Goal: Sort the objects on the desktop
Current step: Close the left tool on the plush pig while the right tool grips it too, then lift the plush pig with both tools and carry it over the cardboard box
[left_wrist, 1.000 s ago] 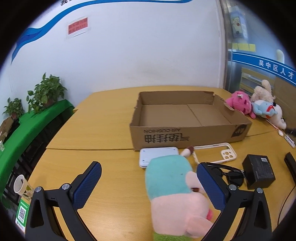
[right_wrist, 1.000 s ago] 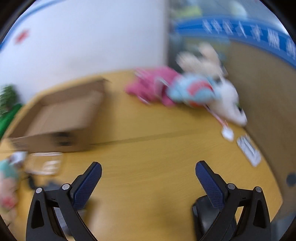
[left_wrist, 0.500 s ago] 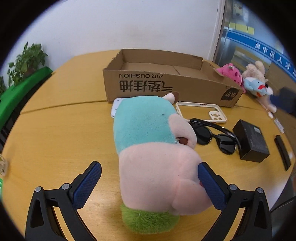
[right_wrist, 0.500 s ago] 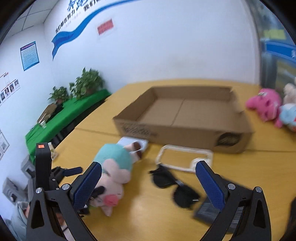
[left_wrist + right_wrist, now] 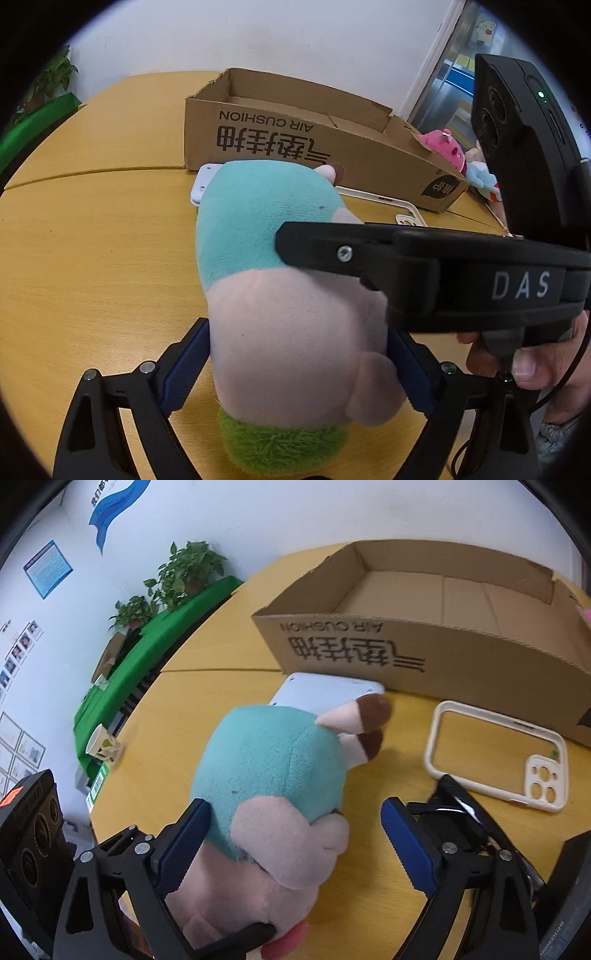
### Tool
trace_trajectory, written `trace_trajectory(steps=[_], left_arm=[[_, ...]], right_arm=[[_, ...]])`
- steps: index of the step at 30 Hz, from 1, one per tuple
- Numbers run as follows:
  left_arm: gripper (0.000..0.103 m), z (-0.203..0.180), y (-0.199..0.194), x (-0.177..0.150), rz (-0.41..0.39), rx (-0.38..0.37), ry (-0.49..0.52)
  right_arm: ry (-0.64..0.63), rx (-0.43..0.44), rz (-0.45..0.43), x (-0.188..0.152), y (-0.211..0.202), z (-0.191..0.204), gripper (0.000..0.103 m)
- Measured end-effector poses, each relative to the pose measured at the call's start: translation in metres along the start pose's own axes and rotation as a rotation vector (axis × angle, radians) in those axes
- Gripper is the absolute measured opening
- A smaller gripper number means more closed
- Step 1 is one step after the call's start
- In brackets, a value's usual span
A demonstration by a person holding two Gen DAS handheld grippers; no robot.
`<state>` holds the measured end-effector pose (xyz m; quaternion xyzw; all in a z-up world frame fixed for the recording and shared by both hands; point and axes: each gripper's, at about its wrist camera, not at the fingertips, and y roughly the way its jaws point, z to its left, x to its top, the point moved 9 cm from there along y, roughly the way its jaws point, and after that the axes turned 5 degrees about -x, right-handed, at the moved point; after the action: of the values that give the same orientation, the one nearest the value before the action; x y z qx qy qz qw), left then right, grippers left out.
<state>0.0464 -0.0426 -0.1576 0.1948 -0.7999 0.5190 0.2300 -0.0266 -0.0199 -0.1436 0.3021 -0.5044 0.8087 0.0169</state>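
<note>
Half a second ago the left hand-held gripper [image 5: 299, 363] stood wide around the plush toy [image 5: 280, 295]; now its blue pads press both sides of the pink lower body, clenched on it. The right hand-held gripper [image 5: 295, 834] has swung in over the toy, its jaws spread, the left pad seemingly brushing the teal back. The toy lies on the counter [image 5: 92, 240], teal above, pink below, green fringe nearest, just before the cardboard box [image 5: 424, 653].
</note>
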Motion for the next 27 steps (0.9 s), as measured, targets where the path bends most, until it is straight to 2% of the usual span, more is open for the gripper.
trace_trajectory(steps=[2,3,4,9,15,21,27], left_arm=[[0.087,0.0,0.0,-0.001,0.007,-0.009,-0.004],[0.085,0.0,-0.001,-0.002,0.01,-0.011,-0.007],[0.082,-0.001,-0.002,-0.002,0.013,-0.013,-0.013],[0.076,-0.009,-0.007,-0.002,0.034,-0.013,-0.013],[0.074,-0.028,-0.021,0.008,0.009,-0.02,0.036],[0.073,-0.057,-0.043,0.045,-0.059,-0.022,0.106],[0.073,-0.091,-0.07,0.109,-0.168,-0.043,0.184]], right_arm=[[0.002,0.041,0.016,-0.003,0.004,0.004,0.086],[0.012,0.07,0.028,-0.006,0.005,0.005,0.08],[0.024,0.108,0.036,-0.008,0.008,0.007,0.08],[-0.039,0.072,0.012,-0.01,-0.004,0.017,0.07],[-0.075,0.064,-0.06,-0.005,-0.035,0.021,0.066],[-0.093,0.044,-0.169,0.02,-0.081,0.017,0.065],[-0.139,0.001,-0.311,0.073,-0.145,0.014,0.064]])
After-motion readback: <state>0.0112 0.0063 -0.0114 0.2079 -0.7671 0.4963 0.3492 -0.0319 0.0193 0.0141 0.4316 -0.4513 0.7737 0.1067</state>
